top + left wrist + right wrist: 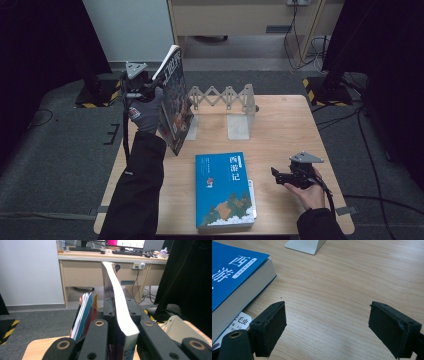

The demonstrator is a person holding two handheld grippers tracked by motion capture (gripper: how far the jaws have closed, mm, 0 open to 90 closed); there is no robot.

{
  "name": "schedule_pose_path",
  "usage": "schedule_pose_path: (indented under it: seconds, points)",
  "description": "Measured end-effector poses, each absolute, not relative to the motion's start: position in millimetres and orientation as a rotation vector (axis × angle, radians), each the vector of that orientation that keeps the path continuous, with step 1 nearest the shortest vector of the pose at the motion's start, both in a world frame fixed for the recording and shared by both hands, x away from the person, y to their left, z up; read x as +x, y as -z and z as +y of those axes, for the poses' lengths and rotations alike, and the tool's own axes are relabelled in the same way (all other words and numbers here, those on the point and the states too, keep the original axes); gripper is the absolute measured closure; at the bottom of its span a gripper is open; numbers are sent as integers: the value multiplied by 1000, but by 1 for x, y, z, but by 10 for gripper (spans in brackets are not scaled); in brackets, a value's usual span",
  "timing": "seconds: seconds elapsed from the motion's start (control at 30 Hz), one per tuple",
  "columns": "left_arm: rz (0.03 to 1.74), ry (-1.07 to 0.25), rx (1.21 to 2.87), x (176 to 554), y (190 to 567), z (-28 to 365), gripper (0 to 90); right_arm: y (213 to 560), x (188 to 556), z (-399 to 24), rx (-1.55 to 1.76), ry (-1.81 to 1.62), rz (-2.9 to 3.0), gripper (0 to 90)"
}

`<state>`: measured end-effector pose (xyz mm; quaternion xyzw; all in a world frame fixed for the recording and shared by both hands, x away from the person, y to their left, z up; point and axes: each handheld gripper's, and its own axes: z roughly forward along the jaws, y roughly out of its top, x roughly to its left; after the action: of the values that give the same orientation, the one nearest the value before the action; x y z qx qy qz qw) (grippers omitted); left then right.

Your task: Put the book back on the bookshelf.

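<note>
Room: dim lab with grey carpet, a pale wall panel and an office bench with monitors beyond; black curtains at both sides
Desk [280, 120]: light wood, bare between the things on it; largest surface in the high view
Blue book [224, 190]: thick volume lying flat near the front edge, cover up; a thinner white booklet [252, 197] peeks from under its right side; stiff block, likely heavy, best taken across the spine or a long edge
Dark book [175, 100]: thick paperback held upright and tilted at the desk's left rear, just beside the rack's left plate; page block bows a little in the left gripper view, so it is somewhat floppy; a hold low and near the spine should stop it sagging; glossy cover may slip
Thin books [83, 312]: a few slim colourful ones standing just left of the dark book
Bookend rack [225, 107]: pale metal, scissor-link top between two upright plates, empty between them; judged to be where the dark book is going
Left gripper [145, 90]: fingers [97, 340] clamped on the dark book's lower edge
Right gripper [282, 175]: fingers [272, 322] spread wide over bare wood, holding nothing; near the blue book's right side
</note>
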<state>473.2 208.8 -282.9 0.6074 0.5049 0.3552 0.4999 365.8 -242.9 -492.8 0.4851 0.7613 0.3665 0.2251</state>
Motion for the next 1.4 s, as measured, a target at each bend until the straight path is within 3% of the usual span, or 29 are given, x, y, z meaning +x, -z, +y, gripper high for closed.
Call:
schedule_pose_path:
  seconds: [1.4]
  points:
    - [1267, -933, 1440, 480, 353, 198, 815, 494, 366, -241, 1330, -1000, 2107, 155]
